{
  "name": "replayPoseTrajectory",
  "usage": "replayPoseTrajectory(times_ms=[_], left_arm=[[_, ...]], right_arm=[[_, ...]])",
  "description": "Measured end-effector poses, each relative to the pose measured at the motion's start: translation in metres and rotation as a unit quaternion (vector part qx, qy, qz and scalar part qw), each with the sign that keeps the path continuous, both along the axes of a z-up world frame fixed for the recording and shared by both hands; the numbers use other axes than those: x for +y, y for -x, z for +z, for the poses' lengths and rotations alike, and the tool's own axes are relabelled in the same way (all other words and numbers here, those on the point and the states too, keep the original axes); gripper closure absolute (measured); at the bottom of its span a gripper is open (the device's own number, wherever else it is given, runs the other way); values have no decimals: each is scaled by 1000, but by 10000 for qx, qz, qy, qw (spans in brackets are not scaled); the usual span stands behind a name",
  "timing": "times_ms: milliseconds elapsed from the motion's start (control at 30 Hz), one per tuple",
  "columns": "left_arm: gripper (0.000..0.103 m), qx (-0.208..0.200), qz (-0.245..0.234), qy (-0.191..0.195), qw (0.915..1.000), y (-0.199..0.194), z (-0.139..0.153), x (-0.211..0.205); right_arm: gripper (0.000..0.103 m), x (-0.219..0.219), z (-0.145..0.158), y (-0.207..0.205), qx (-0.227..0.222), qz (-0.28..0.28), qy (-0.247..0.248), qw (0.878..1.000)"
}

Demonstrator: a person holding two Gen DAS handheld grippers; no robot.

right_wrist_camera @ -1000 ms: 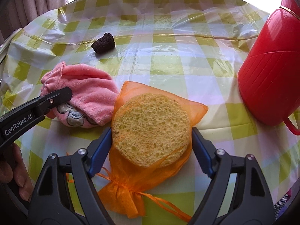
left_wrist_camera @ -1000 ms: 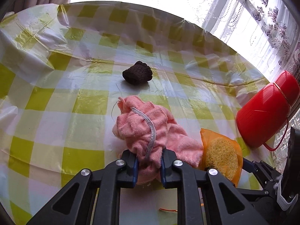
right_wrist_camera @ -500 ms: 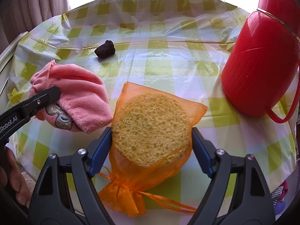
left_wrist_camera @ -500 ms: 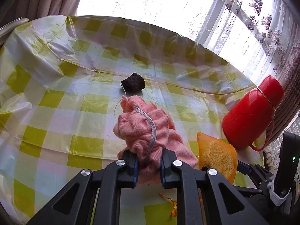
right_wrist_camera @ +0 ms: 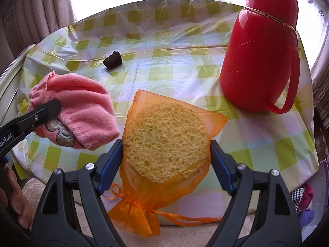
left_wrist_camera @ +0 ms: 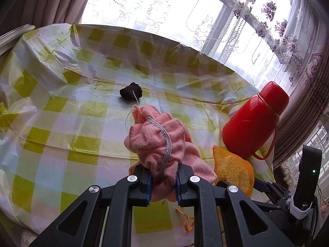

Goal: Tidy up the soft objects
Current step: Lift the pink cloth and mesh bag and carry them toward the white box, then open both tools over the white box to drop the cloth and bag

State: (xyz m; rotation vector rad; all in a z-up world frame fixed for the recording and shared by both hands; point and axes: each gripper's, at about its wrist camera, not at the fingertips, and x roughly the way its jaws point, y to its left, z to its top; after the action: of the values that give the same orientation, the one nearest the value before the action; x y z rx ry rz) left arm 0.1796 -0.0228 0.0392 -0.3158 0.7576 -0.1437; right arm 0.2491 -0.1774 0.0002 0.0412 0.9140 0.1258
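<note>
My left gripper [left_wrist_camera: 163, 180] is shut on a pink plush cloth [left_wrist_camera: 162, 144] and holds it above the checked tablecloth; the cloth also shows in the right wrist view [right_wrist_camera: 82, 111], with one left finger [right_wrist_camera: 41, 115] across it. My right gripper [right_wrist_camera: 165, 150] is shut on a round yellow sponge in an orange mesh bag [right_wrist_camera: 166, 135], lifted off the table; the bag also shows in the left wrist view [left_wrist_camera: 233, 169]. A small dark brown knitted piece [left_wrist_camera: 131, 93] lies on the table farther back, also seen in the right wrist view [right_wrist_camera: 112, 59].
A red thermos jug [right_wrist_camera: 261, 49] with a handle stands at the right of the round table [right_wrist_camera: 181, 65]; it also shows in the left wrist view [left_wrist_camera: 255, 123]. Curtains and a bright window lie behind. Some clothes [right_wrist_camera: 304, 201] lie below the table's right edge.
Both grippers have risen and drawn back from the table with their loads still held; the table, thermos and dark piece look smaller and farther away.
</note>
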Motion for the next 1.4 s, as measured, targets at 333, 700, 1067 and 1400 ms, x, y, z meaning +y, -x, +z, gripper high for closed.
replayPoseTrajectory(times_ms=[333, 700, 1067, 1400], left_arm=[[85, -82, -249, 69, 9996, 25, 10, -27], [85, -161, -727, 116, 9972, 46, 19, -70], [85, -136, -1427, 220, 9894, 61, 25, -126], [85, -14, -2113, 322, 9769, 71, 25, -179]], right_arm=[[20, -31, 12, 27, -74, -226, -111, 9997], [20, -83, 25, 63, -153, -587, -143, 9981], [20, -155, 25, 99, -33, -1229, 32, 9924], [20, -208, 22, 131, 200, -1701, 381, 9845]])
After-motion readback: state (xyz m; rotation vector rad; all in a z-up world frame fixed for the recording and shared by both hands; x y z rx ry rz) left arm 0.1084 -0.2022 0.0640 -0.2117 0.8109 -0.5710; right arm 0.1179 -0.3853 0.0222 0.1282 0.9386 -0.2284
